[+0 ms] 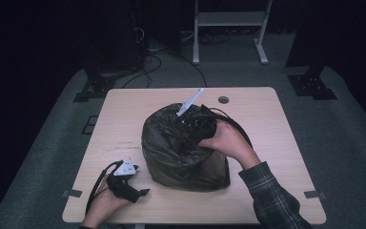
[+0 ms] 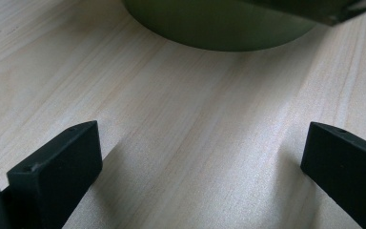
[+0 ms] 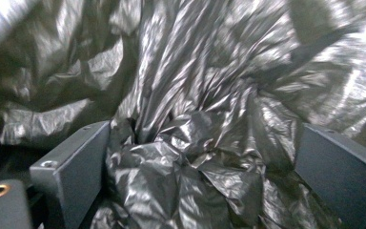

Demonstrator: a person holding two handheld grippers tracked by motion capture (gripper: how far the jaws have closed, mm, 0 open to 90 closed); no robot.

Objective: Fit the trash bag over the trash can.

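High view: my right tool point(image 1: 196, 125) sits open inside the black liner point(image 1: 181, 138) mid-desk point(image 1: 267, 109); the left tool point(image 1: 140, 192) waits open near the desk's front-left corner.

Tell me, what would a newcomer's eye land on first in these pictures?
First, the bin at the middle of the table, draped in a crumpled black plastic bag. Next, the right hand-held gripper pushed into the bag's top, its open jaws either side of shiny bunched folds in its own view. Last, the left hand-held gripper low at the table's near left, jaws open above bare wood and pointing at the bin's base.
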